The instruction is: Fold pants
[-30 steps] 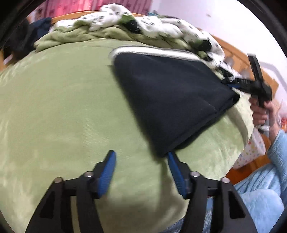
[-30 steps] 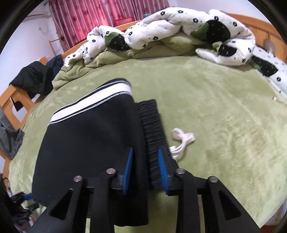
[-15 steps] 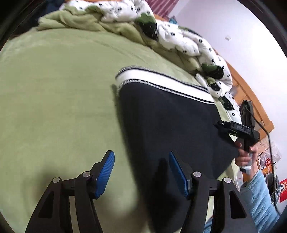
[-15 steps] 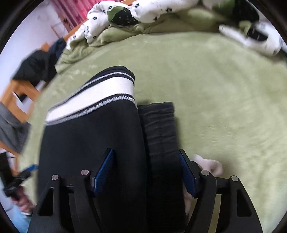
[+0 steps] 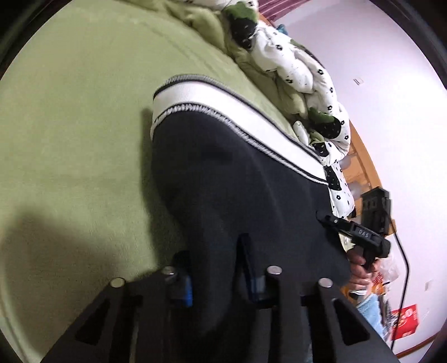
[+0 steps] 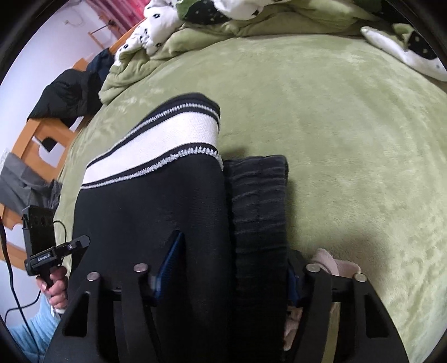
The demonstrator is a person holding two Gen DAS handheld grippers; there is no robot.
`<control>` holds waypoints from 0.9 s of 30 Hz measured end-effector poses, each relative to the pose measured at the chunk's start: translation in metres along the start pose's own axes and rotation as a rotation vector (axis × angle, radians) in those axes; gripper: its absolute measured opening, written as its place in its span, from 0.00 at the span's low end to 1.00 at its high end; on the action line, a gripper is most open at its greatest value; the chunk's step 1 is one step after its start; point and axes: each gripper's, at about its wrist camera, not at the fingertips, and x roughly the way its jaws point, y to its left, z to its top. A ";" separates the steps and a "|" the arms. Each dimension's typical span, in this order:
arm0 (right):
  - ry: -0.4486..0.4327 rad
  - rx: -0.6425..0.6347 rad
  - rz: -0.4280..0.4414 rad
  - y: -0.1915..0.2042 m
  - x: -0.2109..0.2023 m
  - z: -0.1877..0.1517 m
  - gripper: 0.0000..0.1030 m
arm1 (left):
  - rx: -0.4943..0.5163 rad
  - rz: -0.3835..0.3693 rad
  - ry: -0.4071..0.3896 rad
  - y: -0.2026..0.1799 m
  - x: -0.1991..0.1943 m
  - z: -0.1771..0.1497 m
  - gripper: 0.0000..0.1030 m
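Folded black pants lying on a green bedspread, seen from both wrist cameras. The white waistband with dark zigzag edging lies at the end of the garment farthest from both claws.

Left wrist view: the left gripper sits low over the near left corner of the pants, its blue pads straddling the fabric edge with dark cloth between them; whether the jaws have clenched on the cloth cannot be told. Ahead and to the right, the right gripper reaches in over the opposite edge, its handle gripped from below by the person's hand.

Right wrist view: the right gripper stands spread wide, released, its fingers bracketing the pants' edge and a ribbed dark band alongside it. A white drawstring lies just beside the right finger. To the far left, the left gripper points inward, held by the person's other hand. A rumpled spotted quilt lies beyond the pants.
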 end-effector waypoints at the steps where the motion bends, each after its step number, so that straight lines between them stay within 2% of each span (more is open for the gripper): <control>1: -0.027 -0.006 0.005 0.008 -0.012 -0.001 0.40 | 0.016 -0.002 -0.016 -0.002 -0.007 0.000 0.14; 3: -0.052 -0.011 0.031 0.020 -0.024 -0.005 0.27 | 0.024 -0.032 -0.018 -0.003 -0.016 0.001 0.12; 7: -0.110 0.007 -0.071 0.058 -0.036 -0.011 0.24 | -0.034 -0.070 -0.016 0.005 -0.030 0.000 0.11; 10: -0.155 0.032 -0.054 0.087 -0.048 -0.008 0.23 | -0.042 -0.096 -0.036 0.009 -0.053 0.001 0.11; 15: -0.156 0.018 0.078 0.145 -0.046 0.001 0.22 | 0.017 -0.010 -0.115 0.025 -0.127 0.019 0.11; 18: -0.125 -0.006 0.166 0.180 -0.021 0.006 0.22 | 0.013 0.058 -0.145 0.050 -0.170 0.032 0.11; 19: -0.109 -0.011 0.203 0.189 -0.010 0.008 0.22 | 0.020 0.114 -0.141 0.062 -0.180 0.034 0.11; 21: -0.077 -0.034 0.273 0.200 0.016 0.007 0.22 | 0.018 0.162 -0.128 0.081 -0.184 0.033 0.12; 22: -0.065 -0.063 0.254 0.204 0.027 0.006 0.22 | 0.003 0.186 -0.093 0.100 -0.178 0.030 0.13; 24: -0.037 -0.139 0.108 0.207 0.058 0.002 0.26 | -0.072 0.178 -0.045 0.130 -0.160 0.022 0.20; 25: -0.020 -0.165 0.030 0.206 0.072 -0.002 0.31 | -0.097 0.152 -0.051 0.139 -0.154 0.016 0.22; 26: -0.006 -0.174 0.011 0.203 0.080 -0.005 0.41 | -0.103 0.143 -0.066 0.145 -0.155 0.011 0.30; 27: -0.003 -0.157 0.037 0.196 0.084 -0.009 0.44 | -0.101 0.145 -0.082 0.146 -0.154 0.005 0.42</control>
